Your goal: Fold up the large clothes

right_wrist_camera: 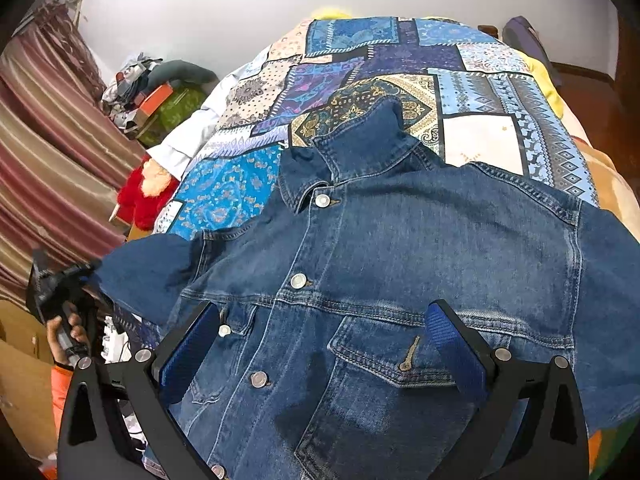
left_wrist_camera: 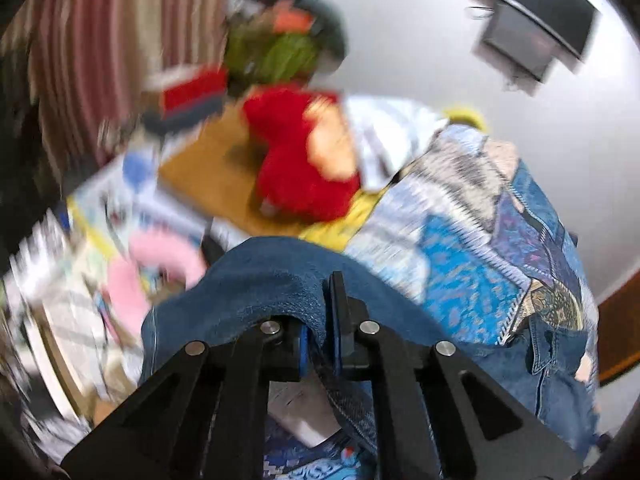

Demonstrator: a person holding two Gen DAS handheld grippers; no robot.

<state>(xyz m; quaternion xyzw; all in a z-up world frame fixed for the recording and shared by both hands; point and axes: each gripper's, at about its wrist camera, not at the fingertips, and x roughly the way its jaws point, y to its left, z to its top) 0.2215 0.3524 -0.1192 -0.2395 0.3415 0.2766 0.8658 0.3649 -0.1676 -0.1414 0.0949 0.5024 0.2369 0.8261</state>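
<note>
The denim jacket (right_wrist_camera: 380, 280) lies front-up on the bed (right_wrist_camera: 500, 92), over the near part of the patchwork bedspread (right_wrist_camera: 360, 64). Its collar points toward the far edge of the bed, and its buttoned placket runs toward me. The far half of the bedspread is bare, so there is open room beyond the collar. The jacket's right shoulder lies near the bed's right edge, where a yellow and an orange cloth show beyond the bedspread.

Off the bed's left edge the room is crowded. A red plush toy (right_wrist_camera: 140, 196) sits against that edge, with a white cloth (right_wrist_camera: 180, 148) just beyond it. Further back, a pile of boxes and clothing (right_wrist_camera: 152, 92) stands by the striped curtain (right_wrist_camera: 48, 152). In the left wrist view, which is blurred, a brown board (left_wrist_camera: 208, 176) and a pink item (left_wrist_camera: 160, 260) lie below that side.

My left gripper (left_wrist_camera: 320, 344) is clamped on the jacket's sleeve (right_wrist_camera: 140, 272) at the bed's near-left corner. The denim passes between the closed blue pads and drapes over the fingers. In the right wrist view my left hand (right_wrist_camera: 68, 332) holds this gripper off the bed's left side, with the sleeve stretched out to it.

My right gripper (right_wrist_camera: 320, 344) has its fingers wide apart over the jacket's chest. The left finger stands by the small pocket flap, the right finger just beyond the large chest pocket (right_wrist_camera: 384, 356). No cloth is pinched between them. I cannot tell whether the fingertips touch the denim.
</note>
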